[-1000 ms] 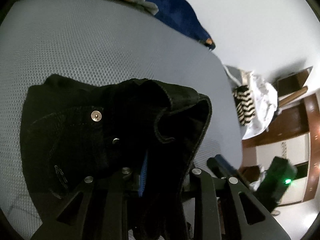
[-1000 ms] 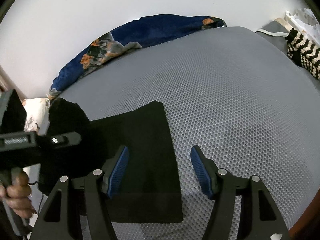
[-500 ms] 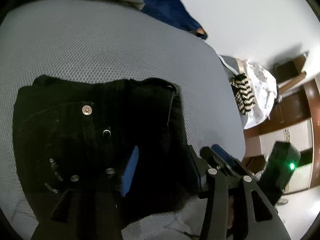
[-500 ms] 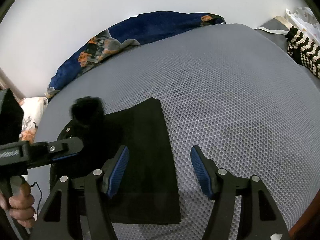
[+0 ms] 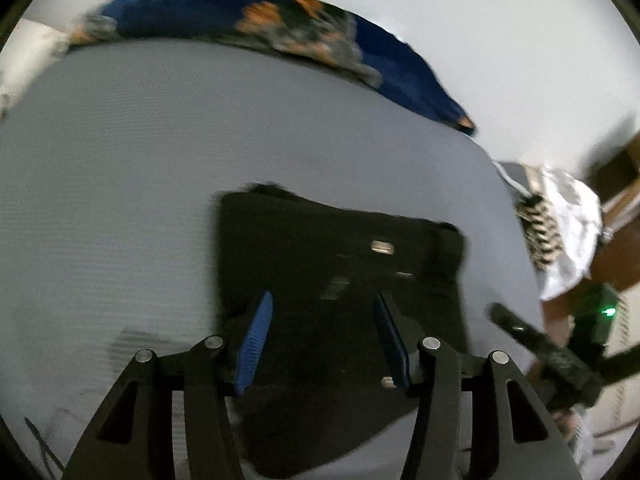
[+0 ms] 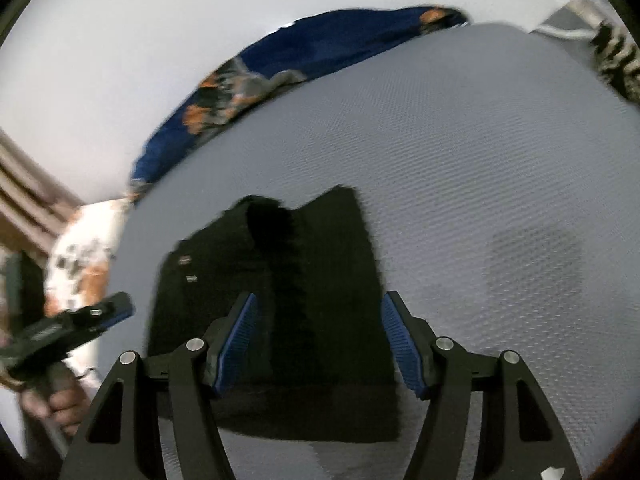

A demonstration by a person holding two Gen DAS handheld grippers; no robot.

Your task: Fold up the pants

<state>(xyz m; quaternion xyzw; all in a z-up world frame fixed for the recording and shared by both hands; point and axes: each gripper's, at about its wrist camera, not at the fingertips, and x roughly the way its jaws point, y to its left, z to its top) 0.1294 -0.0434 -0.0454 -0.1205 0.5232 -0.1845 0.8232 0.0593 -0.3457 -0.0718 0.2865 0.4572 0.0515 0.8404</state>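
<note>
The black pants (image 5: 340, 264) lie folded into a flat rectangle on the grey mesh bed (image 5: 120, 168), metal buttons facing up. My left gripper (image 5: 320, 336) is open and empty, hovering just above the near part of the pants. My right gripper (image 6: 320, 340) is open and empty above the near edge of the pants (image 6: 280, 300). The left gripper also shows in the right wrist view (image 6: 80, 324) at the left, held by a hand. The right gripper shows in the left wrist view (image 5: 540, 348) at the right.
A blue patterned blanket (image 5: 280, 28) lies along the far edge of the bed against the white wall. A black-and-white striped cloth and pale clothes (image 5: 560, 232) are piled at the bed's right end. Wooden furniture (image 5: 624, 200) stands beyond them.
My left gripper let go of the pants' waist, opened and pulled back. The pants dropped flat onto the fold. My right gripper stayed open and drew back a little.
</note>
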